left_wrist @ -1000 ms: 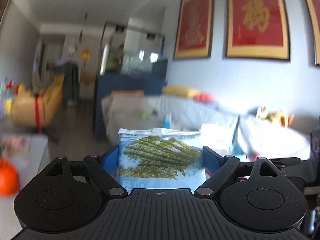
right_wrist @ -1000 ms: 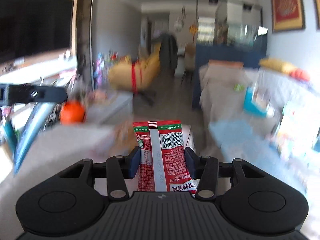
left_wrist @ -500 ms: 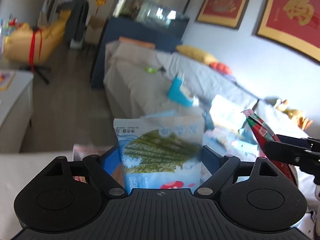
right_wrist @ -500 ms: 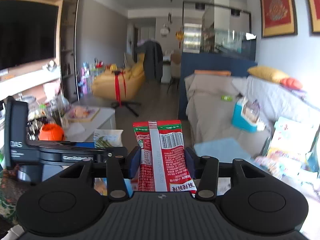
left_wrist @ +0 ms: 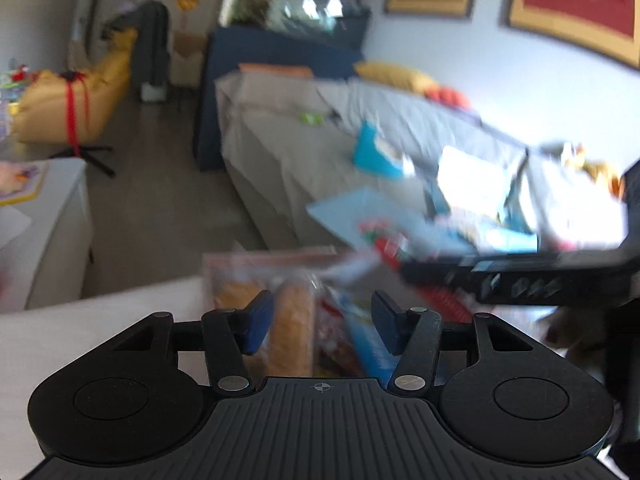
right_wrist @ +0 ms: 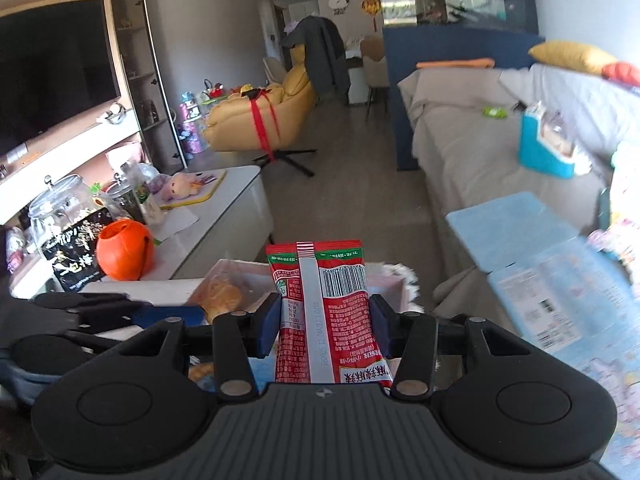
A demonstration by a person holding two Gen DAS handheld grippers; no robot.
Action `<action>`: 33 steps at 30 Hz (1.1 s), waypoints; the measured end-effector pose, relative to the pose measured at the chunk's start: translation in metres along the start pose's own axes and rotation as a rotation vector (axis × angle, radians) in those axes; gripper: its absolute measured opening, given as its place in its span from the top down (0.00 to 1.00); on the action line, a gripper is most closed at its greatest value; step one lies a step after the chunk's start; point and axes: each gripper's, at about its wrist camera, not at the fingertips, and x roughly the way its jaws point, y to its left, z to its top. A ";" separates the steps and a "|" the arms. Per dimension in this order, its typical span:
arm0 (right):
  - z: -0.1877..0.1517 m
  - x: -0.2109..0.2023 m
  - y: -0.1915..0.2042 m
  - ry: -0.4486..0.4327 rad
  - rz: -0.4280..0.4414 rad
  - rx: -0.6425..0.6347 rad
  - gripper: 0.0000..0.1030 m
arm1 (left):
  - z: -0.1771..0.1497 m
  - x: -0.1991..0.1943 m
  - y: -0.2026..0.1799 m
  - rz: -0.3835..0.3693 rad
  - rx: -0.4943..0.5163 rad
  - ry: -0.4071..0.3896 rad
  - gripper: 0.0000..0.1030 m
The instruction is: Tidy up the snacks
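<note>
A living room with a grey sofa [right_wrist: 460,152] lies ahead, and below you sits a clear box [right_wrist: 384,280] of snacks. Your right gripper [right_wrist: 323,324] clamps the red packet [right_wrist: 324,312] upright above it, ready to drop in; your left gripper [left_wrist: 322,320] hangs over the box with its jaws closing on nothing

The red snack packet [right_wrist: 326,312] at the centre of the right wrist view carries a barcode with small digits on its upper right panel, a date line printed sideways along its silver back seam, too small to read with certainty, and yellow-outlined Chinese characters along its lower edge. At the left of that view, a black bag [right_wrist: 76,254] on the counter [right_wrist: 224,216] bears large white Chinese characters. In the left wrist view, the red framed picture [left_wrist: 576,4] at the upper right shows gold calligraphy, blurred beyond reading.
</note>
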 end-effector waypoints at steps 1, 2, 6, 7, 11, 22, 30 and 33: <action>-0.001 0.005 0.000 0.008 0.018 0.018 0.51 | 0.003 -0.006 0.001 0.004 -0.016 -0.016 0.42; -0.001 0.010 -0.001 0.020 0.036 0.032 0.47 | 0.002 -0.014 0.004 0.010 -0.031 -0.027 0.42; -0.003 0.026 -0.002 0.090 0.088 0.071 0.41 | -0.012 -0.040 0.006 0.022 -0.041 -0.020 0.42; -0.006 0.024 0.000 0.083 0.073 0.068 0.41 | -0.013 -0.043 0.003 0.026 -0.034 -0.018 0.42; -0.025 -0.011 0.013 0.007 0.006 0.018 0.40 | -0.044 -0.077 -0.007 0.077 -0.002 -0.006 0.42; -0.155 -0.085 0.072 0.163 0.002 -0.081 0.36 | -0.146 -0.127 -0.047 0.264 0.013 0.103 0.42; -0.196 -0.095 0.079 0.171 -0.104 -0.138 0.34 | -0.173 -0.121 -0.063 0.305 -0.050 0.128 0.32; -0.202 -0.094 0.074 0.145 -0.164 -0.144 0.18 | -0.179 -0.118 -0.070 0.327 -0.044 0.102 0.27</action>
